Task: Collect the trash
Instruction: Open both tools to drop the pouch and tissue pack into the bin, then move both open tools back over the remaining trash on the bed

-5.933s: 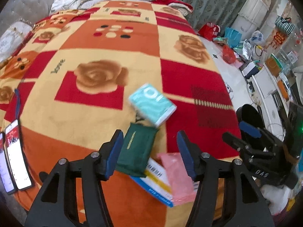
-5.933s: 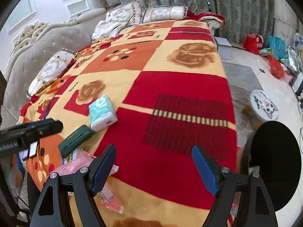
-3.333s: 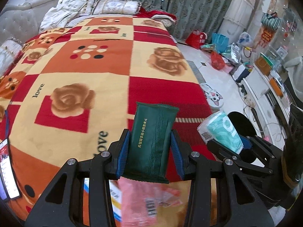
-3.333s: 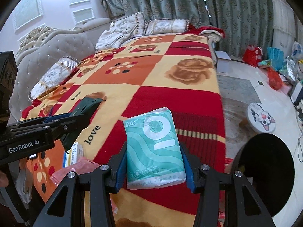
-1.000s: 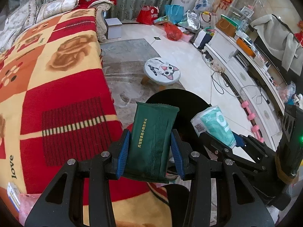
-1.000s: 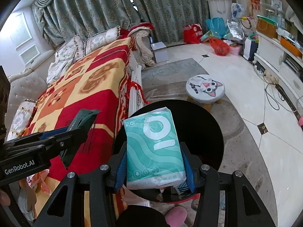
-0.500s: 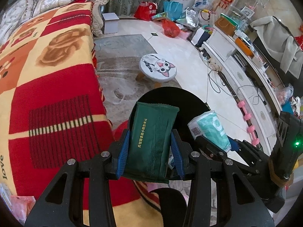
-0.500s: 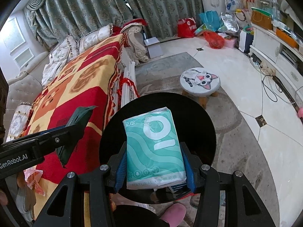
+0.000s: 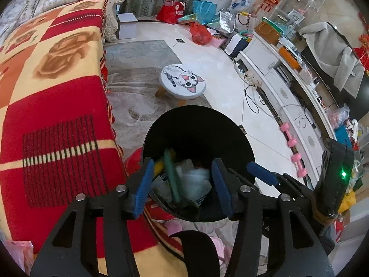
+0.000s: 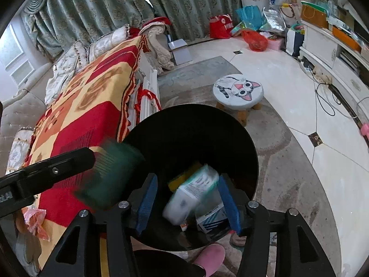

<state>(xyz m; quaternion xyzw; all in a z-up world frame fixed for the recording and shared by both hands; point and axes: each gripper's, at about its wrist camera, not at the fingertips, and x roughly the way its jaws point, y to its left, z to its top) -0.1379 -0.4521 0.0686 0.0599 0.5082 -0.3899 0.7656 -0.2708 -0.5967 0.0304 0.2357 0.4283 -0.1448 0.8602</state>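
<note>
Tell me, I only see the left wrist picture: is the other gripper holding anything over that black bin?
Observer: No. The right gripper's jaws have just been opening; a blurred teal tissue pack sits between them, off the pads, above the black bin.
Operator: And my green pack?
Observer: Seen broadside there, blurred, at the bin's left rim beside one finger of the left gripper, whose jaws have just been opening too.
Operator: Anything inside already?
Observer: A blue-and-white box at the bottom.

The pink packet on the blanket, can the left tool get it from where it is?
Probably not yet: the left tool hangs open over the bin, and the pink packet lies off to the side on the blanket, nothing covering it.
</note>
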